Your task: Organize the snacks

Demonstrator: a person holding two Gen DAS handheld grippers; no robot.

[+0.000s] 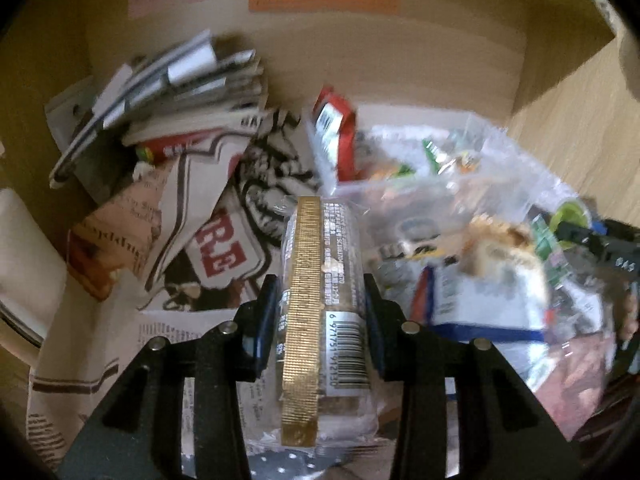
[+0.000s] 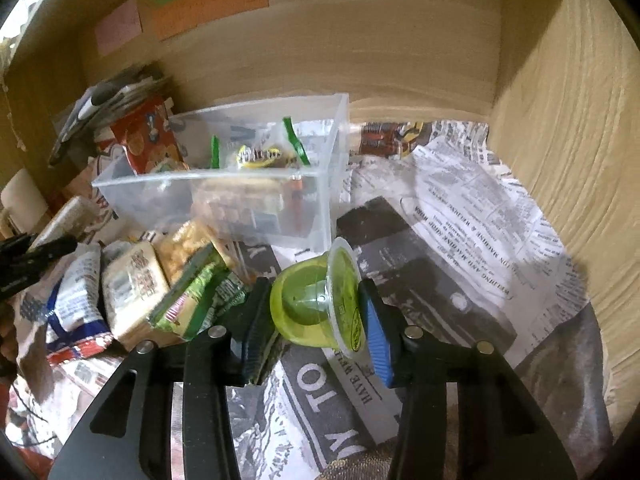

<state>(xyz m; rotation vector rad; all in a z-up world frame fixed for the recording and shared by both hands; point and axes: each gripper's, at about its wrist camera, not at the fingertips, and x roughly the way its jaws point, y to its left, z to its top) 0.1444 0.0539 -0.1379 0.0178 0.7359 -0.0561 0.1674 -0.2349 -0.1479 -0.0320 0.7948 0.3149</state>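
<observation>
Since both hands already carry a snack, worth sorting out where the clear bin sits relative to each.

Left wrist view first: left hand-held gripper (image 1: 322, 316) clamped on a wrapped snack bar (image 1: 320, 300), pads pressing on its two flat sides, jaws only partly apart. Long axis of the bar running straight out along the fingers, gold seam facing up, barcode near the camera end. Clear plastic bin (image 1: 460, 168) ahead and to the right, pretty blurred here, with a red packet (image 1: 334, 128) standing at its left edge. Newspaper (image 1: 192, 216) underneath and to the left.

Right wrist view: right hand-held gripper (image 2: 316, 312) clamped on a green jelly cup (image 2: 316, 304), tipped on its side, lid flat against the right-hand blue pad, bottom against the left one. Clear plastic bin (image 2: 224, 184) just ahead and slightly left, open top facing up, a few snacks already inside. Loose pile of packets (image 2: 132, 284) lying on the newspaper-covered surface (image 2: 460, 216) to the left, near the bin.

Right hand probably nearer, so likely just a short forward reach over the front wall.
</observation>
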